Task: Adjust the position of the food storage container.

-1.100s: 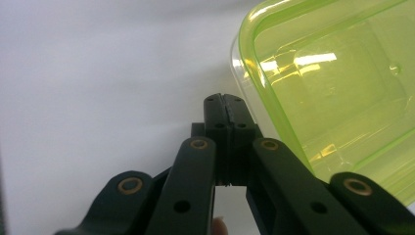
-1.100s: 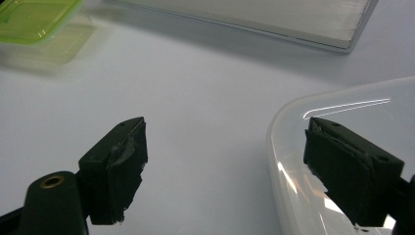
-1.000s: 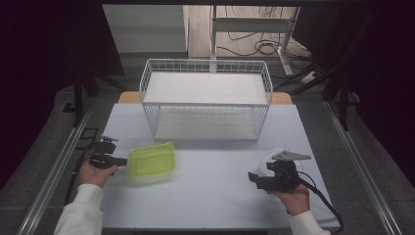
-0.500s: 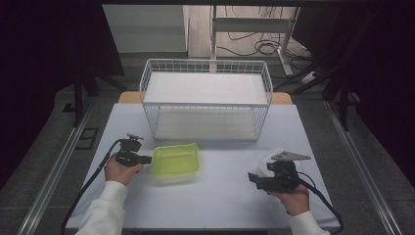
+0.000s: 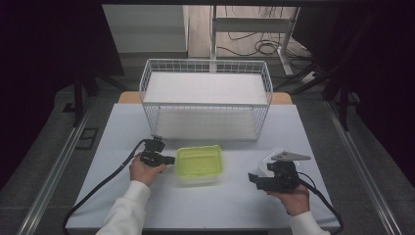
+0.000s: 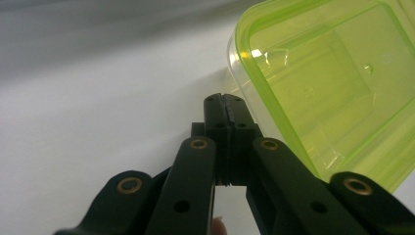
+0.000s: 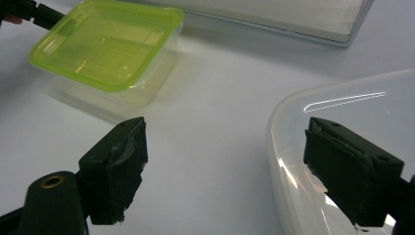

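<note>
High view is showing the left gripper [image 5: 166, 159] pinching the edge of the green box [image 5: 198, 163], its jaws squeezed tight on the rim. Box and gripper are now sitting farther right on the table [image 5: 205, 205] than before, near the middle, just in front of the wire basket [image 5: 205, 105]. The right gripper [image 5: 254, 178] is staying put, jaws spread wide, beside a clear lid [image 7: 352, 147].
</note>
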Tool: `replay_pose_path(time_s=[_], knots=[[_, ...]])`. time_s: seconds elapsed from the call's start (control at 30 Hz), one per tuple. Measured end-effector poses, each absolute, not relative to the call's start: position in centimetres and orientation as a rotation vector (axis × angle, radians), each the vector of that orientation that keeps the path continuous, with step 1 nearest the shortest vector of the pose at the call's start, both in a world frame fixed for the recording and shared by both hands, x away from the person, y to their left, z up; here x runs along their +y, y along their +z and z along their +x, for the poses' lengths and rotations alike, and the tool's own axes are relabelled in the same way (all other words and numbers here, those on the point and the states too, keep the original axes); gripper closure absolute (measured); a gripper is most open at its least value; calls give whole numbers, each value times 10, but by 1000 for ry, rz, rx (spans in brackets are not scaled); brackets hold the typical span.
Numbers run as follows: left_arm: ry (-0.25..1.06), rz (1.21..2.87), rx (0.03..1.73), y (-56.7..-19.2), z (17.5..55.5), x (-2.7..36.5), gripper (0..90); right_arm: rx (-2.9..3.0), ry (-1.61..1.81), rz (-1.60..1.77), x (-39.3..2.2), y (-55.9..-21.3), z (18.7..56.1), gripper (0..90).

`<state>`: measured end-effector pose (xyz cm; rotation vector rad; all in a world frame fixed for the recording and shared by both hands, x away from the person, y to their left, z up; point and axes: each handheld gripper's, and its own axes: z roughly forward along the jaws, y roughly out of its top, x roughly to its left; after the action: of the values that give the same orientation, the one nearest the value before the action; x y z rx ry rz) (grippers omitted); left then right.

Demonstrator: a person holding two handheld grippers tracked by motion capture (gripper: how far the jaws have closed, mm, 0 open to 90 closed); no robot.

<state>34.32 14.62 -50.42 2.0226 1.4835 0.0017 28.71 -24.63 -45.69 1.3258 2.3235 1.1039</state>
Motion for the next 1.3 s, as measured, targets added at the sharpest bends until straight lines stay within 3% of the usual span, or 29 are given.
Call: replay_pose_path(time_s=[0.37, 0.7, 0.83, 1.03, 1.13, 1.3], knots=[[6, 2005, 1470, -508, 344, 133, 895, 2321, 1117, 1310, -247, -456, 287, 164], [135, 1956, 1376, -461, 314, 167, 849, 2289, 1101, 1295, -250, -453, 285, 160], [202, 2015, 1324, -450, 288, 175, 699, 2282, 1138, 1296, -250, -452, 285, 151], [233, 1930, 1309, -445, 262, 188, 354, 2270, 1180, 1329, -252, -448, 284, 152], [238, 1908, 1307, -443, 259, 190, 296, 2264, 1201, 1327, -253, -446, 284, 152], [215, 1876, 1310, -444, 253, 194, 279, 2256, 1248, 1315, -255, -442, 283, 155]])
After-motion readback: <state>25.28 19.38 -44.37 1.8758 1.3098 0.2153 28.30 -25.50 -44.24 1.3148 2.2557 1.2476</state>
